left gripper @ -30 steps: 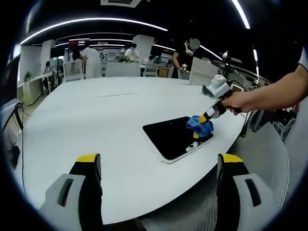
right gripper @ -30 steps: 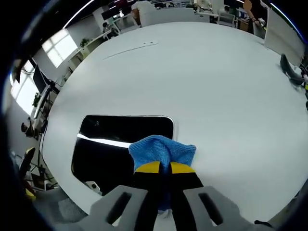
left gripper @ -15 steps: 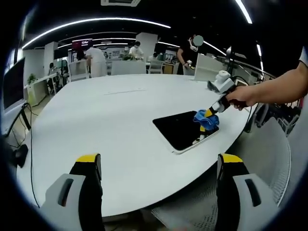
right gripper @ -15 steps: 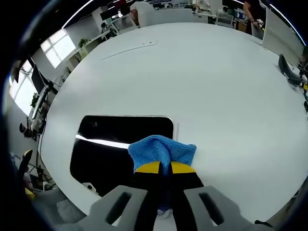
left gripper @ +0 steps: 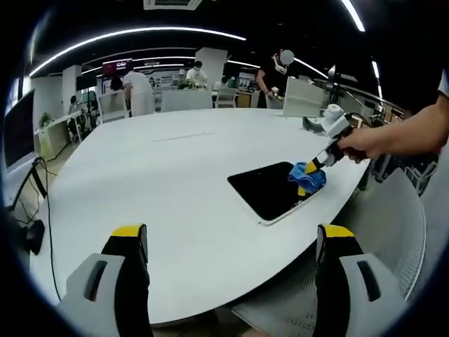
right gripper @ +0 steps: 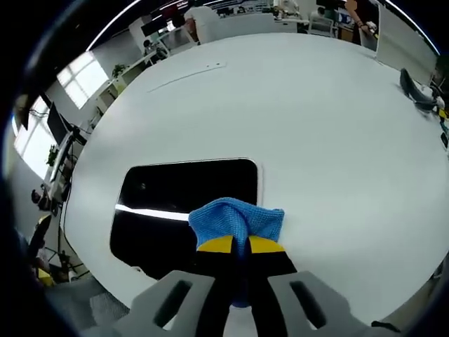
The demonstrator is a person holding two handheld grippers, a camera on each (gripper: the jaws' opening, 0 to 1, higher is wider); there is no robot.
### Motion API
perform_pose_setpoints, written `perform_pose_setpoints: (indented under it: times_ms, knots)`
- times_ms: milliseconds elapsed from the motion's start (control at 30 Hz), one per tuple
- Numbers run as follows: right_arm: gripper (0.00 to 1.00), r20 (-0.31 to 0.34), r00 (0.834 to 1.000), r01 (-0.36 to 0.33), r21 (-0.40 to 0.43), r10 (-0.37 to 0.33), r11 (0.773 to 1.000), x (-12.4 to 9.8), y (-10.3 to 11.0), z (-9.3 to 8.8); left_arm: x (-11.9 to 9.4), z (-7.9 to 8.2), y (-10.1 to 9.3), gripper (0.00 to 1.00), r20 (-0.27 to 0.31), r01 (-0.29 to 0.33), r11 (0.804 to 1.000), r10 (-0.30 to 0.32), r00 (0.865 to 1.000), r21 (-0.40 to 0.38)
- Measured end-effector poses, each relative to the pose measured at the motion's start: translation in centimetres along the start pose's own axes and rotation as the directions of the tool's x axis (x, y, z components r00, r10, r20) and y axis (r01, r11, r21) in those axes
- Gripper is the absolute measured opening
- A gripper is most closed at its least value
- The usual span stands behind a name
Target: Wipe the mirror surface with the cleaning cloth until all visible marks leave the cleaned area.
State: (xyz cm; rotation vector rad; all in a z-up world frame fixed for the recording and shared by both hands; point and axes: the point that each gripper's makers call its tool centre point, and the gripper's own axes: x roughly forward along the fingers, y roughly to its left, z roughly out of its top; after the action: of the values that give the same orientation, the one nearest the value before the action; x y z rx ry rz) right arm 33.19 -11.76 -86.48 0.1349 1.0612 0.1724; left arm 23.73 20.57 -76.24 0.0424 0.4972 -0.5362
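Right claw [right gripper: 233, 246] pinching the cloth [right gripper: 237, 219], jaws pressed together on it; cloth bunched just ahead of the tips, on the mirror's [right gripper: 184, 203] near-right corner. Mirror flat on the worktop [right gripper: 295, 126] ahead-left of the claw. Left claw [left gripper: 231, 242] spread, holding nothing, mirror well ahead-right.

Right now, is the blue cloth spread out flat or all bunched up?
Bunched up. The blue cloth sits in a puffy wad pinched between the right gripper's fingers, on the mirror's edge.
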Motion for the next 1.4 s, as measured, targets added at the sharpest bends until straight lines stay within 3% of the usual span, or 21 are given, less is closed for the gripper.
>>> perform_pose_setpoints:
  times_ms: [800, 1400]
  knots:
    - [0.01, 0.002, 1.000, 0.013, 0.050, -0.013, 0.999, -1.6, 0.2, -2.8, -0.4, 0.4, 1.4, 0.99, -0.001, -0.012, 0.999, 0.012, 1.000, 0.033]
    - [0.00, -0.013, 1.000, -0.007, 0.087, 0.009, 0.996, -1.2, 1.3, -2.7, -0.3, 0.2, 1.5, 0.99, -0.014, -0.018, 0.999, 0.019, 1.000, 0.036]
